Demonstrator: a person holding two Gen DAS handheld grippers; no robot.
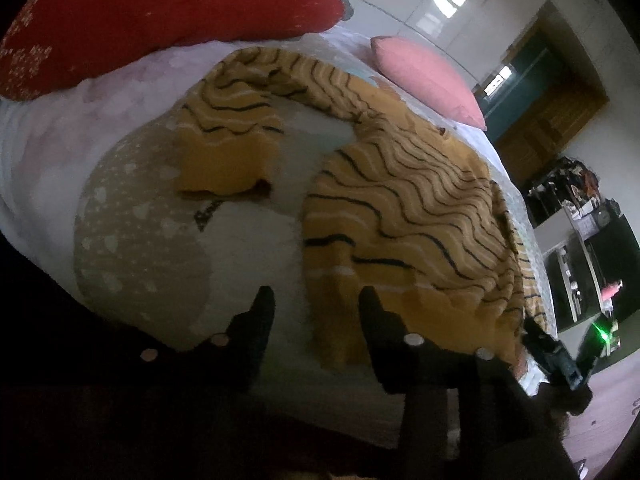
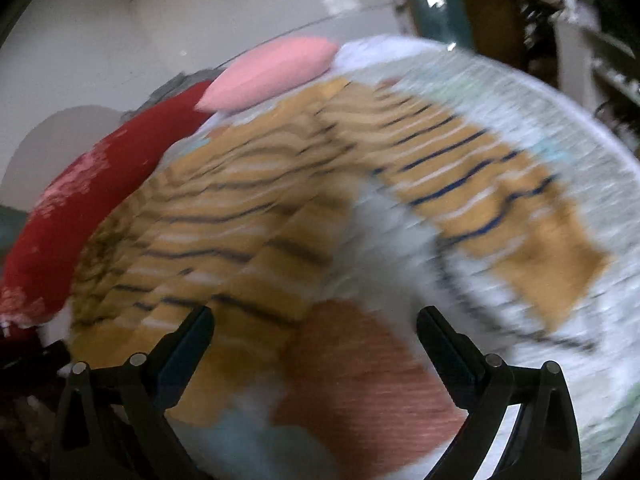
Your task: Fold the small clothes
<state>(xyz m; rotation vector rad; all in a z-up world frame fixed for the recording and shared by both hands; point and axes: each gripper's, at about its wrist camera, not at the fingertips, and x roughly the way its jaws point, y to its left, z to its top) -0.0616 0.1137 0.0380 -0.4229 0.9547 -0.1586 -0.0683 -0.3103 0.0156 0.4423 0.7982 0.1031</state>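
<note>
A mustard-yellow knit sweater (image 1: 404, 216) with wavy dark and white stripes lies spread on the bed, one sleeve (image 1: 228, 140) bent over to the left. My left gripper (image 1: 316, 296) is open and empty just above the sweater's hem edge. In the right wrist view the sweater (image 2: 240, 224) shows blurred, with a sleeve (image 2: 500, 204) stretched to the right. My right gripper (image 2: 316, 316) is open wide and empty, above the hem near the bed's front. It also shows in the left wrist view (image 1: 560, 356) at the sweater's far side.
The bed sheet (image 1: 240, 232) is white with pastel patches. A red pillow (image 1: 140, 20) and a pink pillow (image 1: 428, 76) lie at the head. A wooden door (image 1: 548, 116) and cluttered shelves (image 1: 580, 208) stand beyond the bed.
</note>
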